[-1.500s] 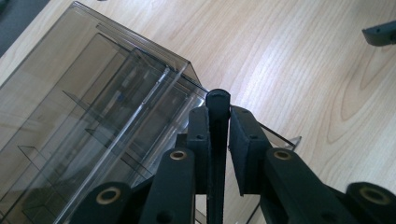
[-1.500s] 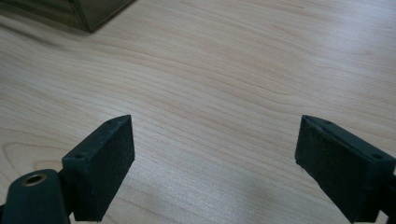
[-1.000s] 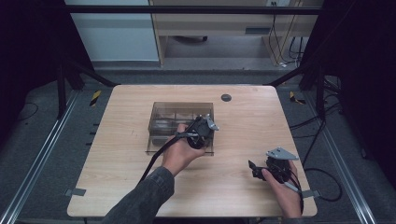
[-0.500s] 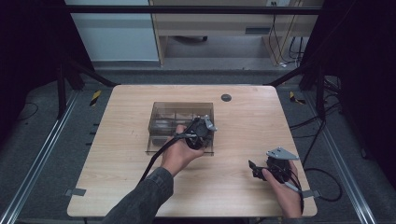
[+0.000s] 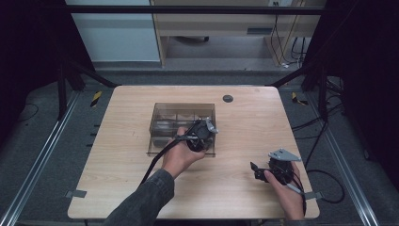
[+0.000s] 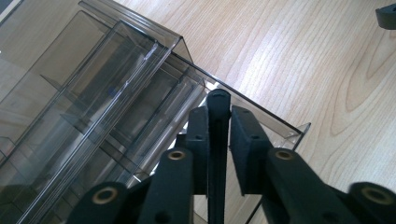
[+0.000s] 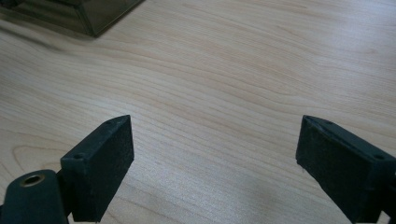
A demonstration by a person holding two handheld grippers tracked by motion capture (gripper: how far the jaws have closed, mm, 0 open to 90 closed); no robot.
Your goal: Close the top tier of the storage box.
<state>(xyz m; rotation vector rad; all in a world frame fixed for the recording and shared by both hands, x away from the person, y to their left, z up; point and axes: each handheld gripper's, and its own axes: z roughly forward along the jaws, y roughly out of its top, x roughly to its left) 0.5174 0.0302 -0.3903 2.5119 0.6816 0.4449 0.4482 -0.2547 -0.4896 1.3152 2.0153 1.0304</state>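
Nearest: the left gripper [image 6: 219, 115] has a slim black piece [image 6: 218, 100] standing upright btw its pads. The jaws have just been easing apart. One pad looks to lie against the piece, the other shows a sliver of gap, so I'd call it let go, not clamped. Directly under and ahead of the jaws sits the clear box [image 6: 252, 108], its corner just beyond the tips. Risk, IMO: w/ the grip slackened the piece could lean or drop crooked, catch on a divider or wall, or land outside the corner. The box is light and nothing steadies it, so a nudge could shift it. The right gripper [image 7: 215, 140] is well off to the side, jaws spread wide over bare table [image 7: 233, 56], holding nothing. Hard to read: the piece's lower end is hidden behind the jaws, so can't tell if it's seated. Farther in, glare blurs the see-through dividers, and the box's far end is cut off.
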